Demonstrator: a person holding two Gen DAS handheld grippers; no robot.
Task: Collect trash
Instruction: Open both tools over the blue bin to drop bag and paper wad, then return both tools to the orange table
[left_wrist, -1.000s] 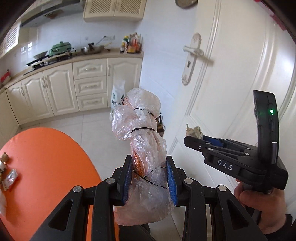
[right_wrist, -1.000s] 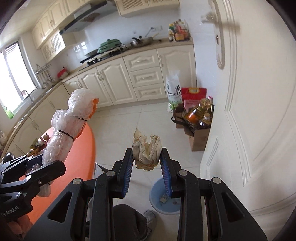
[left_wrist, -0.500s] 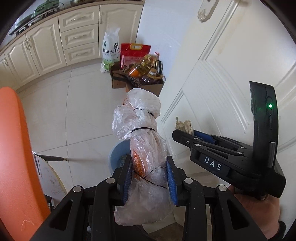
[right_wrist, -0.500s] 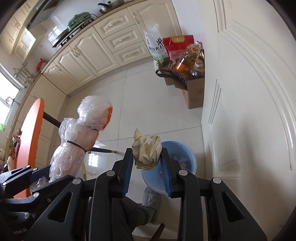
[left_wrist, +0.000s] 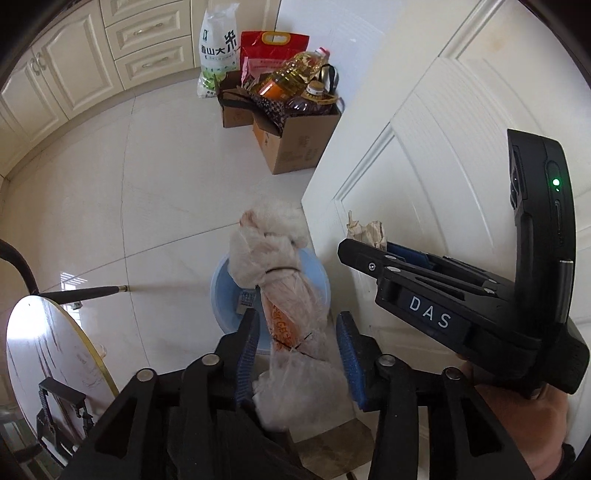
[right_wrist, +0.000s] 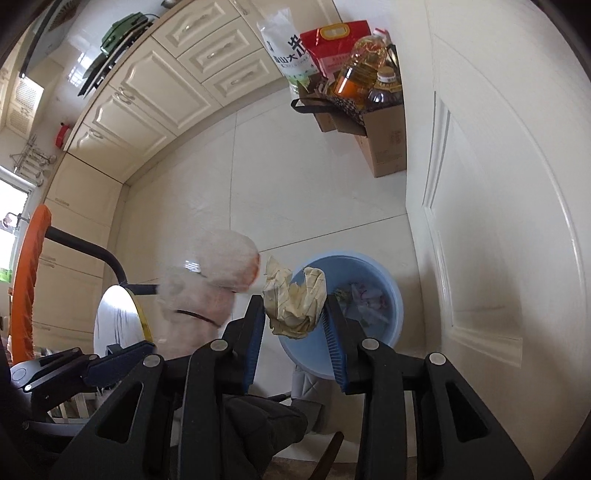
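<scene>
A clear plastic bag of trash, tied with black bands, hangs blurred between my left gripper's pads, over the blue bin. The jaws are opening and a gap shows on both sides of the bag. My right gripper is shut on a crumpled yellowish paper, its jaws starting to open, above the near rim of the blue bin, which holds some scraps. In the left wrist view the right gripper sits to the right, paper at its tips. The blurred bag is left of the paper.
A white door stands just right of the bin. A cardboard box with oil bottles and rice bags sit by the cabinets. A round white stool top and the orange table lie to the left.
Both grippers have tipped down and sunk from the kitchen view toward the blue bin. The left jaws have spread off the plastic bag, which now slips and blurs. The paper stays in the right gripper.
</scene>
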